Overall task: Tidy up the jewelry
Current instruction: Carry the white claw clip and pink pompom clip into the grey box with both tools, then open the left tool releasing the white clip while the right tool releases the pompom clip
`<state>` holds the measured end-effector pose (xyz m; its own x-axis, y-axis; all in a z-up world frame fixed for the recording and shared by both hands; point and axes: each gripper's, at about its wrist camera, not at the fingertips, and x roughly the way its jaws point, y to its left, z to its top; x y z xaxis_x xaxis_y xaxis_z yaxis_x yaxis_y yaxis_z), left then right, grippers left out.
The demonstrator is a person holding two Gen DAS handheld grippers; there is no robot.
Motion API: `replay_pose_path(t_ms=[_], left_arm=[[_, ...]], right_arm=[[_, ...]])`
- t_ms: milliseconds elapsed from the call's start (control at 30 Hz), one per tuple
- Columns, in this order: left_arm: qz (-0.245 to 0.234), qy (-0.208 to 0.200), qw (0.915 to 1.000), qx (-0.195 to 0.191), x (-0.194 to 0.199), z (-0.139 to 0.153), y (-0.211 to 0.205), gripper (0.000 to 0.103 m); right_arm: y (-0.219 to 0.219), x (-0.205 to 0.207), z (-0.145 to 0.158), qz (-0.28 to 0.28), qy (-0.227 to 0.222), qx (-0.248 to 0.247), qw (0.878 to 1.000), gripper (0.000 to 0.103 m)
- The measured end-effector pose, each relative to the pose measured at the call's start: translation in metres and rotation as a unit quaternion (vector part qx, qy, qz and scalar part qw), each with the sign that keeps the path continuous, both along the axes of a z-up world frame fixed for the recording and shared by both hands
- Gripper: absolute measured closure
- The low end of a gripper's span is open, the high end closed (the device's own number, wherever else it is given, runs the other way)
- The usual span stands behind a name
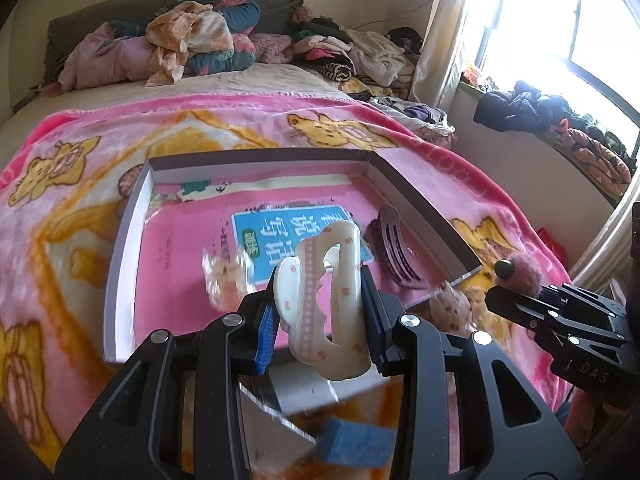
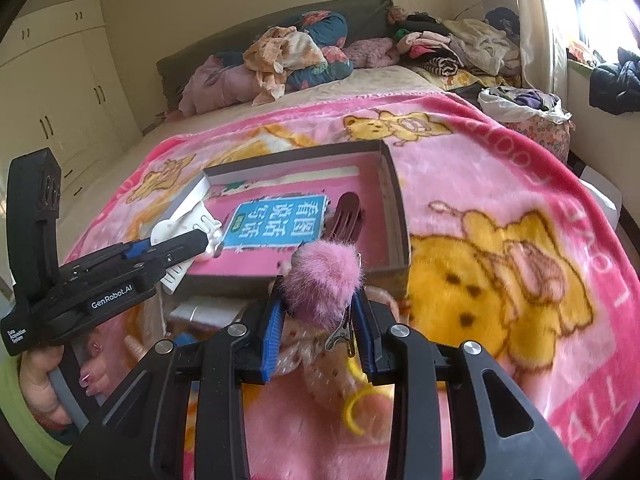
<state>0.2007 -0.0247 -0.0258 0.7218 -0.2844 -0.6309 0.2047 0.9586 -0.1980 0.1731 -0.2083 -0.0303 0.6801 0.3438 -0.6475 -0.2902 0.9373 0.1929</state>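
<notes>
My left gripper [image 1: 320,312] is shut on a cream claw hair clip [image 1: 332,300] with a pink checked band, held above the near edge of a shallow cardboard box [image 1: 132,208]. In the right wrist view the left gripper [image 2: 208,236] hangs over the box's left corner. My right gripper [image 2: 320,316] is shut on a fluffy pink pompom hair clip [image 2: 324,280] with a metal clasp, just in front of the box [image 2: 400,216]. A dark purple claw clip [image 1: 394,248] lies inside the box on a pink book [image 1: 192,264], seen also as a purple clip [image 2: 346,214].
The box rests on a pink bear blanket [image 2: 500,208] over a bed. A dotted fabric scrunchie [image 2: 316,360] and a yellow ring [image 2: 354,408] lie under my right gripper. Piles of clothes [image 1: 192,40] fill the bed's far end. A window [image 1: 560,20] is at the right.
</notes>
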Motion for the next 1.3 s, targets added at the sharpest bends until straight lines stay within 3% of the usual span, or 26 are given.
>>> replay_pose_path(t_ms=[267,867,1300], left_arm=[[-0.007,0.005,0.9999,0.013,0.023,0.0,-0.01,0.075],[-0.038,0.055,0.9973,0.029,0.053,-0.025,-0.026,0.075],[-0.035,0.064,0.9969,0.028,0.054,-0.031,-0.023,0.075]], right_arm=[[-0.003,0.031,-0.002,-0.004,0.006,-0.011,1.0,0.073],[0.0,0.083,-0.027,0.001,0.043,-0.022,0.999,0.073],[0.004,0.087,-0.032,0.006,0.038,-0.026,0.999,0.07]])
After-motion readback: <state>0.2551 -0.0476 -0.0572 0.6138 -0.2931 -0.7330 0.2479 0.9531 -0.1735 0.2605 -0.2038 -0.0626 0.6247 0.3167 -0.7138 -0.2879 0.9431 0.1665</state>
